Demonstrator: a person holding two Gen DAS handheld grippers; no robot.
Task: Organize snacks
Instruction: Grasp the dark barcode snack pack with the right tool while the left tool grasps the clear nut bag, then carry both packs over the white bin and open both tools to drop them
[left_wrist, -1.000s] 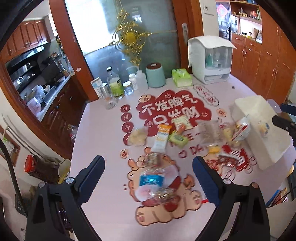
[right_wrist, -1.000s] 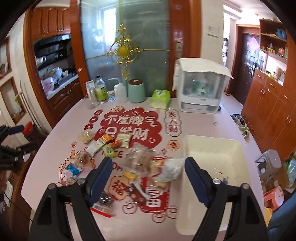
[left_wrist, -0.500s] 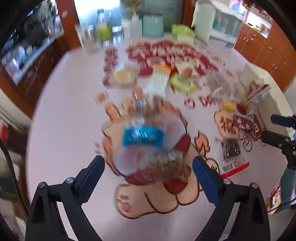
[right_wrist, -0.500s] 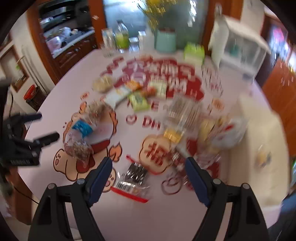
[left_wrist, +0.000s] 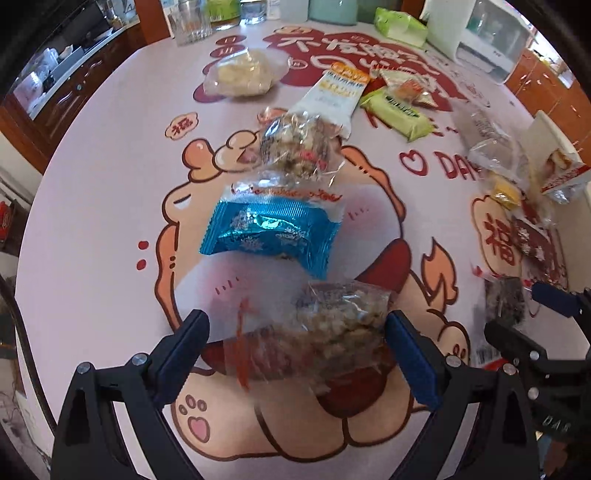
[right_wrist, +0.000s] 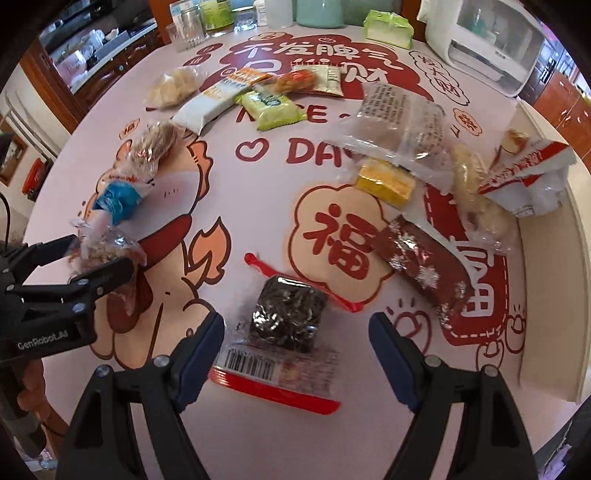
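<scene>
Between the spread fingers of the left gripper (left_wrist: 297, 349) lies a clear bag of pale crumbly snack (left_wrist: 332, 332), with neither pad pressing it, and just beyond it sit a blue foil packet (left_wrist: 271, 232) and another clear bag (left_wrist: 295, 146). Across the pink printed table (right_wrist: 258, 184), the right gripper (right_wrist: 297, 354) also stands wide apart over a dark snack pack with a red edge and barcode (right_wrist: 286, 332). A brown snowflake packet (right_wrist: 424, 266) and the white bin (right_wrist: 576, 240) lie further right.

Black tool (left_wrist: 297, 354); blue pads (left_wrist: 410, 360)
</scene>
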